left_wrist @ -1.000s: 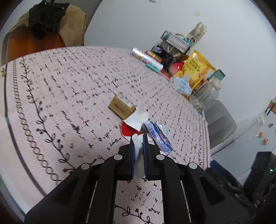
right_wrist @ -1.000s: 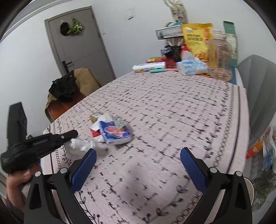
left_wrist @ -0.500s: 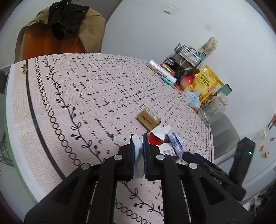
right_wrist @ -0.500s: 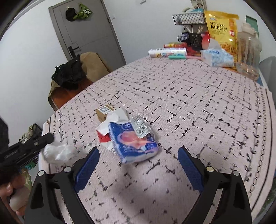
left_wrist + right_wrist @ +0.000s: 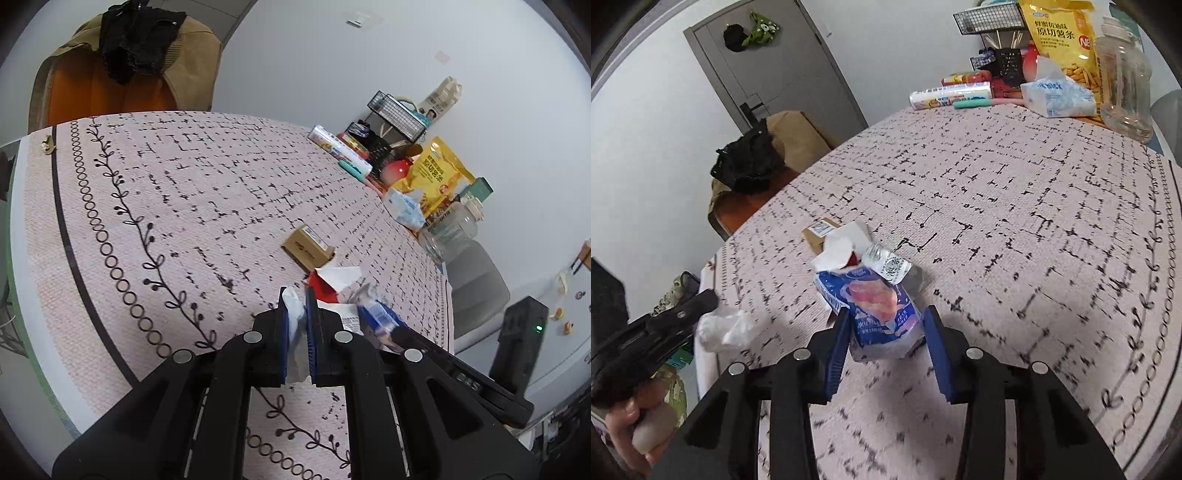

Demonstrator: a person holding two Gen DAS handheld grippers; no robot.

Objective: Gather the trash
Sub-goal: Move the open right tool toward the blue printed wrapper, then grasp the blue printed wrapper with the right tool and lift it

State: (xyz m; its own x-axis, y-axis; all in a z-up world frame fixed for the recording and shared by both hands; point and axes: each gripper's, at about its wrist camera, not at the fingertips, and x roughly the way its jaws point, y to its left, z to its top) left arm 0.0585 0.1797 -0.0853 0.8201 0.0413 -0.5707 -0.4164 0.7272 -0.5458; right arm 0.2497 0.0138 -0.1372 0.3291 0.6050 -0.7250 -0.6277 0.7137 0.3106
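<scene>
White tissue (image 5: 293, 314) sits pinched between my left gripper (image 5: 295, 325) pads in the left wrist view, the jaws drawn nearly together with only the crumpled wad between them. Past its tips the rest of the litter lies on the patterned tablecloth (image 5: 184, 206): a small brown carton (image 5: 306, 249), a red and white paper scrap (image 5: 332, 280) and the end of a blue wrapper (image 5: 380, 317). I judge this hand has done its part and should simply hold firm, keeping clear of the pile.

From the right wrist view, my right gripper (image 5: 886, 332) straddles the blue wrapper (image 5: 879, 310), one blue pad on each side of it, the jaws about half open and not yet squeezing as far as I can tell. A silver foil scrap (image 5: 890, 264) rests against the wrapper's far end, touching it. To close well I would sink the pads low against the cloth, centre them on the wrapper's bulk, then close slowly, since the slick film looks likely to slide out or crumple sideways. The left gripper (image 5: 683, 321) with its tissue hangs off the table's left edge.
</scene>
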